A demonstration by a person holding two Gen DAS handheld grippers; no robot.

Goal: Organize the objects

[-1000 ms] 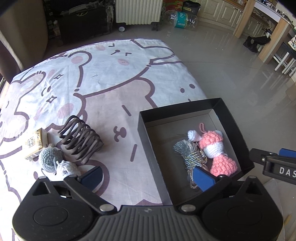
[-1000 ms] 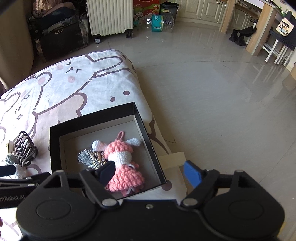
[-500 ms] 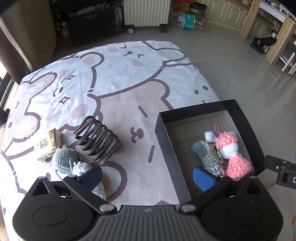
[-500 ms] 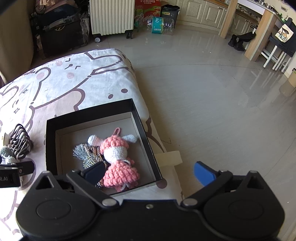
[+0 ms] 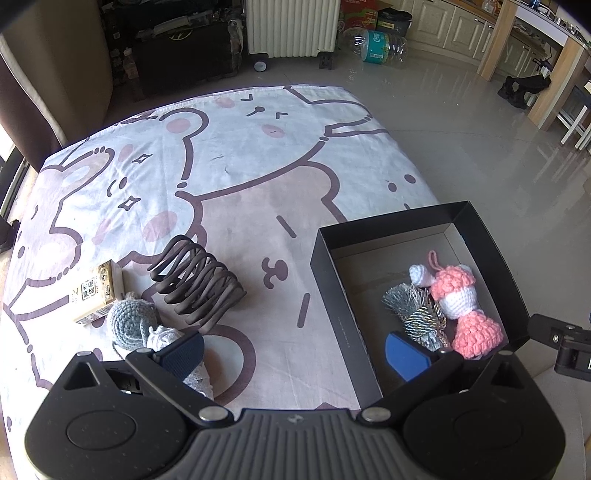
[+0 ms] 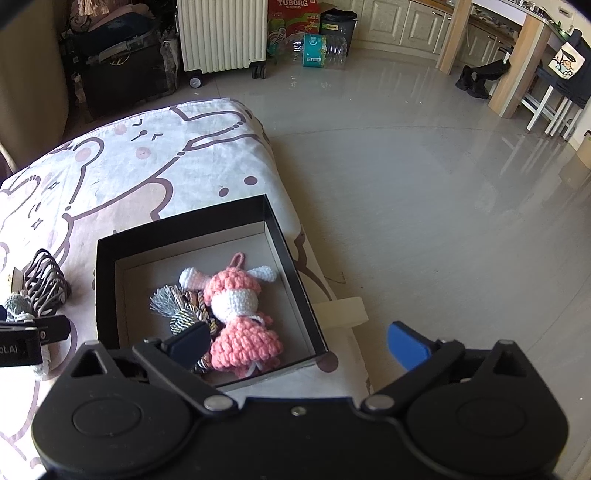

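A black box sits at the right edge of the bear-print cloth. In it lie a pink crochet doll and a grey tassel cord. Left of the box are a dark coil holder, a grey-white crochet toy and a small tan carton. My left gripper is open and empty above the cloth, between toy and box. My right gripper is open and empty over the box's near right corner.
The cloth-covered surface ends just right of the box, with grey tiled floor beyond. A white radiator, dark bags and a bottle pack stand at the far wall. Table legs and shoes are at far right.
Both grippers have drawn back and up. The left view has shifted left, so the box sits further right. Nothing was picked up or released.
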